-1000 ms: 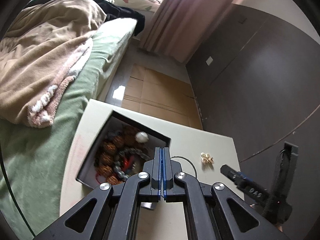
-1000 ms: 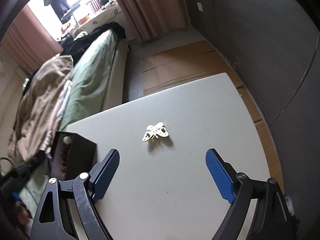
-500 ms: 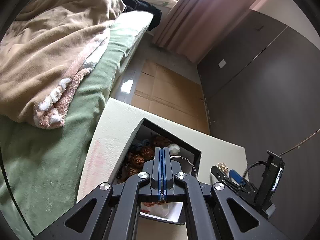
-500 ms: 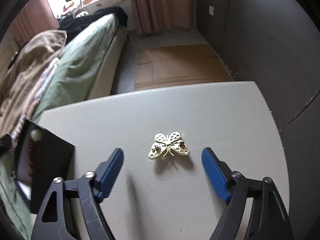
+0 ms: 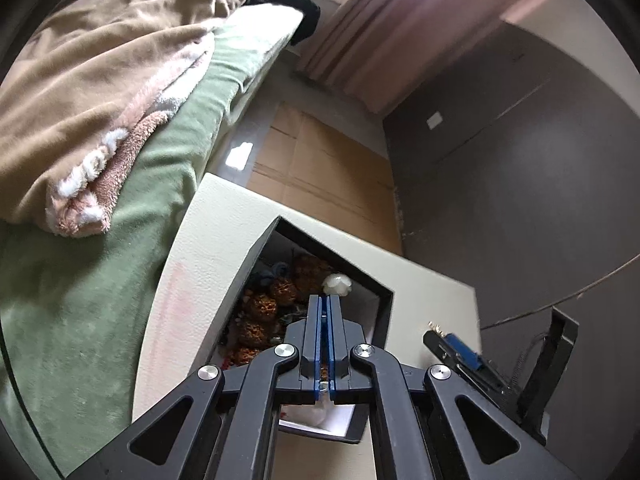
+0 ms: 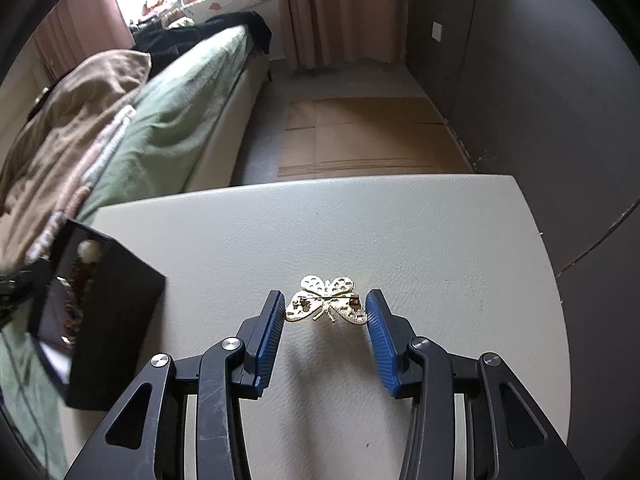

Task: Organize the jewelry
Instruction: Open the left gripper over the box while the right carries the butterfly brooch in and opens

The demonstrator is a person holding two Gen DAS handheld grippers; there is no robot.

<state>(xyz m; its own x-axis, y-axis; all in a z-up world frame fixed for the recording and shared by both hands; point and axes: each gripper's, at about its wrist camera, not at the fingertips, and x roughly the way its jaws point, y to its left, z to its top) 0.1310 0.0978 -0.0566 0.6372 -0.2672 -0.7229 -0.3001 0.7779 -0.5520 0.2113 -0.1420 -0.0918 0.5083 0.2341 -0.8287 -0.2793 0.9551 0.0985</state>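
Note:
A gold butterfly brooch (image 6: pixel 326 304) lies pin side up on the pale table (image 6: pixel 400 232). My right gripper (image 6: pixel 325 297) straddles it; its jaws are closing and the blue pads (image 6: pixel 270 332) meet the two wing tips. In the left wrist view my left gripper (image 5: pixel 324 300) is shut, hanging over the open black box (image 5: pixel 332 258). I see nothing clearly between its pads. The box holds brown bead strands (image 5: pixel 260 308) and a white pearl-like piece (image 5: pixel 337 284). The same box (image 6: pixel 116 304) stands at the table's left in the right wrist view.
A bed with a green sheet (image 5: pixel 100 280) and a tan blanket (image 5: pixel 100 80) runs along the table's left side. Dark wall panels (image 6: pixel 540 100) stand to the right. Cardboard (image 6: pixel 360 136) covers the floor beyond the table. My right gripper's body (image 5: pixel 460 354) shows right of the box.
My right gripper has moved in on the brooch and narrowed its jaws until the pads reach the wings. My left gripper has come closer over the box, still shut.

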